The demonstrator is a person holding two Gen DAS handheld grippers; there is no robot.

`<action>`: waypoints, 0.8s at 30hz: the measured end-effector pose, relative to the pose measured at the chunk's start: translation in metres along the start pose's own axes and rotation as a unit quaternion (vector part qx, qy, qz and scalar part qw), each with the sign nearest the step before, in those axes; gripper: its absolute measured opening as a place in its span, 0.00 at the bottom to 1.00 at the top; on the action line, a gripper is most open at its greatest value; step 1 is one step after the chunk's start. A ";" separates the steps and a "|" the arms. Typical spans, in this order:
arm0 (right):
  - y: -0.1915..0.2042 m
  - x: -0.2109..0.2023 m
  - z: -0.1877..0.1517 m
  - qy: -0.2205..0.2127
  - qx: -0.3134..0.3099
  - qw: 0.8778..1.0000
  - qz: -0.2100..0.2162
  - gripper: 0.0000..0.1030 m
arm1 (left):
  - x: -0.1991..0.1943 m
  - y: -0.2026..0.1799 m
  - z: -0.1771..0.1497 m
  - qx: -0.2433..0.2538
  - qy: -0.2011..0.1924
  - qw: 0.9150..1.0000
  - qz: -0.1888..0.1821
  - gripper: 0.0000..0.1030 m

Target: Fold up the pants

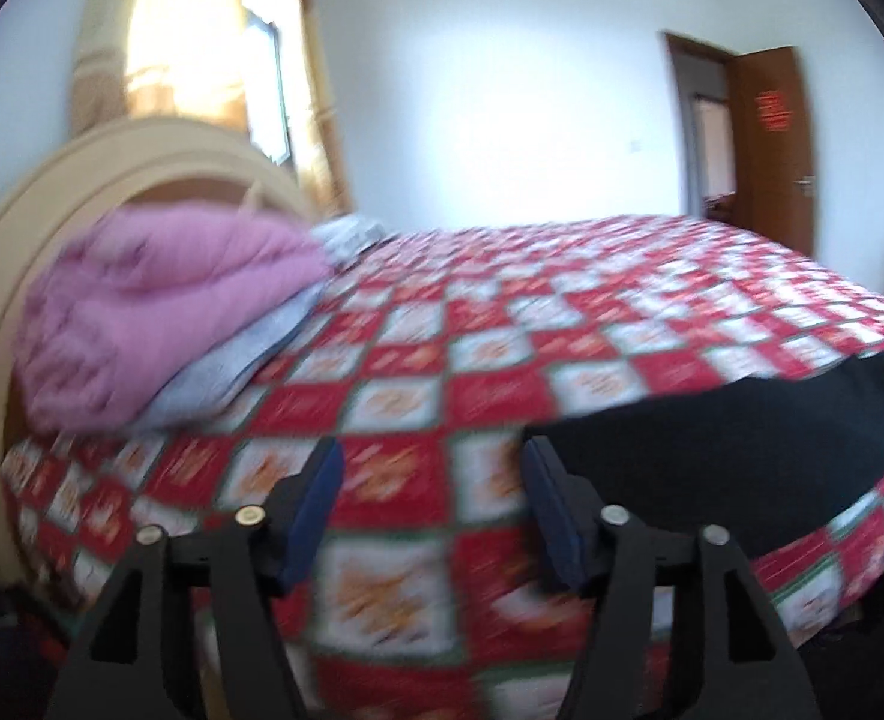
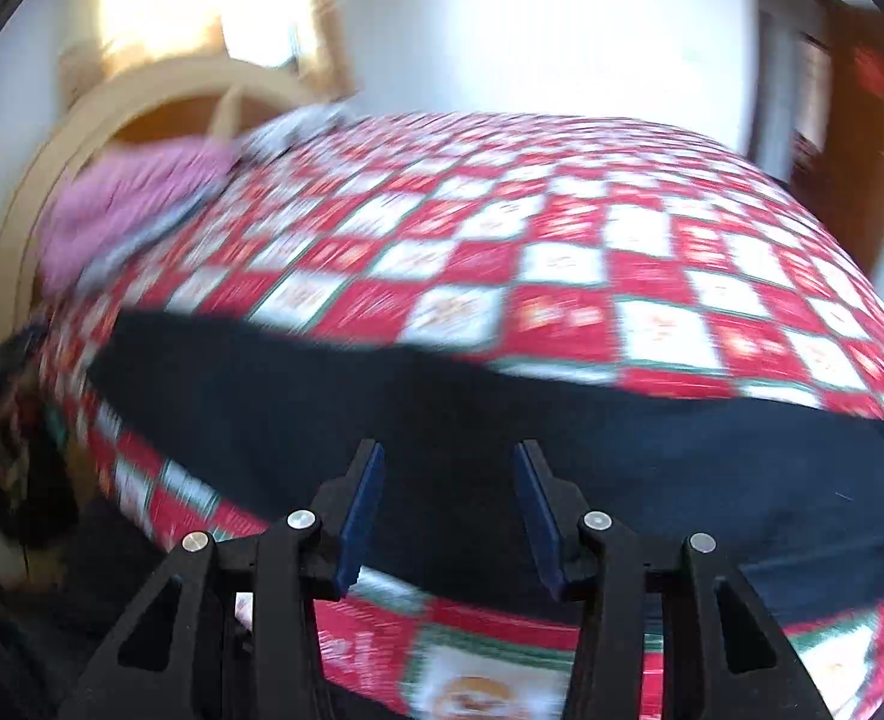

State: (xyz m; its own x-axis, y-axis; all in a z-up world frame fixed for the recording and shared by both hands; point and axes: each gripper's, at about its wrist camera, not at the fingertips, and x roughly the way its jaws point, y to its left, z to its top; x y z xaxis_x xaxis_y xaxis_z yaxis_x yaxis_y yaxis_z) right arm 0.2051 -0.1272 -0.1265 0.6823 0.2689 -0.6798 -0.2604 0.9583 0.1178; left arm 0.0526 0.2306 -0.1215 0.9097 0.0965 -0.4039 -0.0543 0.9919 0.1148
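Note:
Dark navy pants [image 2: 502, 420] lie flat along the near edge of a bed with a red and white checked cover [image 2: 562, 252]. In the left wrist view the pants [image 1: 742, 438] show at the right, just past the right fingertip. My left gripper [image 1: 432, 450] is open and empty above the cover, to the left of the pants. My right gripper [image 2: 449, 456] is open and empty, held just above the middle of the pants. Both views are blurred.
A pink quilt [image 1: 159, 312] on a grey pillow [image 1: 231, 372] lies at the cream headboard [image 1: 33, 228] on the left. A brown door [image 1: 772, 144] stands open at the back right. A curtained window [image 1: 201, 48] is behind the headboard.

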 end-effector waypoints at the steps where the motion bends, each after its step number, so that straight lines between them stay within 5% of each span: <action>1: -0.016 -0.007 0.002 -0.007 0.025 1.000 -0.008 0.45 | -0.001 -0.016 0.007 0.010 -0.008 1.000 -0.015 0.67; 6: -0.122 -0.047 -0.014 -0.043 0.195 0.979 -0.049 0.45 | 0.000 -0.114 0.028 0.073 -0.020 0.988 -0.135 0.67; 12: -0.209 -0.071 -0.042 -0.072 0.341 0.934 -0.072 0.45 | 0.030 -0.205 0.038 0.090 0.020 0.952 -0.290 0.67; 20: -0.244 -0.068 -0.064 -0.070 0.400 0.912 -0.059 0.35 | 0.041 -0.302 0.022 0.186 0.062 0.904 -0.381 0.67; 24: -0.254 -0.057 -0.071 -0.061 0.408 0.909 -0.068 0.31 | 0.050 -0.320 0.012 0.206 0.077 0.894 -0.391 0.59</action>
State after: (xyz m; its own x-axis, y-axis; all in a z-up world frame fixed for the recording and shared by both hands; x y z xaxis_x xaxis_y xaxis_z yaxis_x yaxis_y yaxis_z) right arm 0.1832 -0.3927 -0.1691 0.7532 0.1038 -0.6495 0.3912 0.7232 0.5692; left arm 0.1201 -0.0828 -0.1678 0.5344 -0.5709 -0.6233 0.7583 0.6496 0.0550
